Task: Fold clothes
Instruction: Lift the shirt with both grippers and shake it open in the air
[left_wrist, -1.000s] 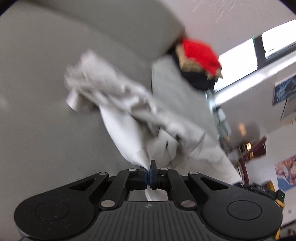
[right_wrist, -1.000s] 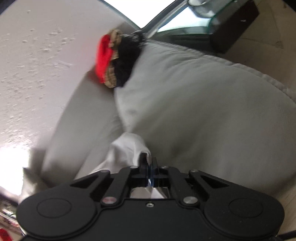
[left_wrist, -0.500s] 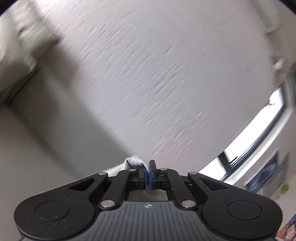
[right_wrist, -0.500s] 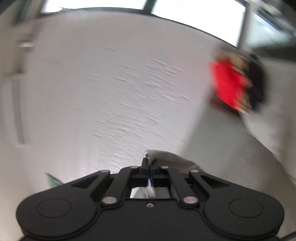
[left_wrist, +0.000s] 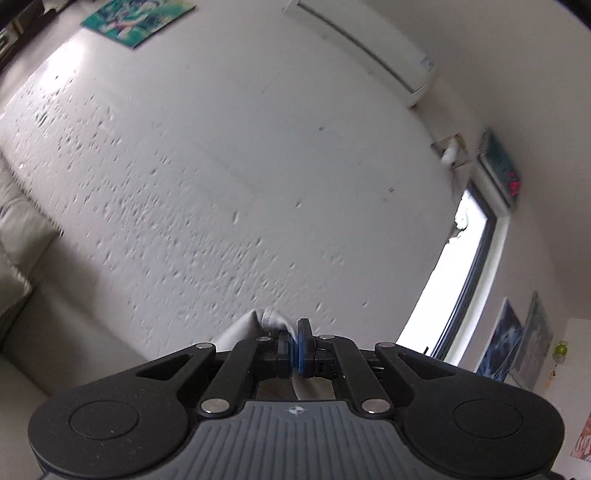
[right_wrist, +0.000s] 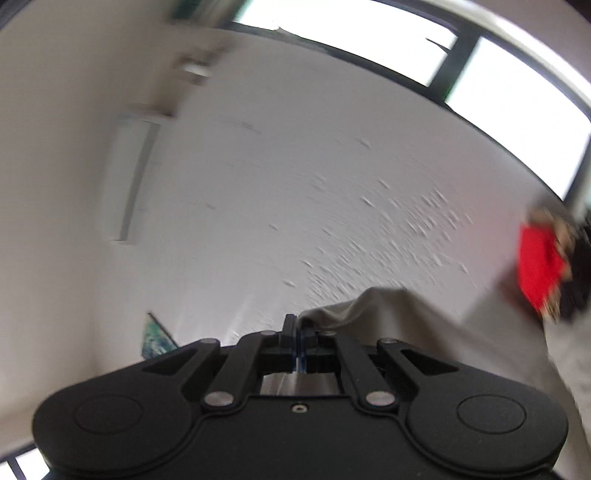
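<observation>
Left wrist: bunched pale-grey garment (left_wrist: 271, 320)

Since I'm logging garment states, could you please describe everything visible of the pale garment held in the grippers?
The pale garment looks like soft, off-white woven cloth. Only small bunched folds show: one pinched in the shut left gripper, another clamped by the shut right gripper, draping away to the right. The rest hangs out of view.
</observation>
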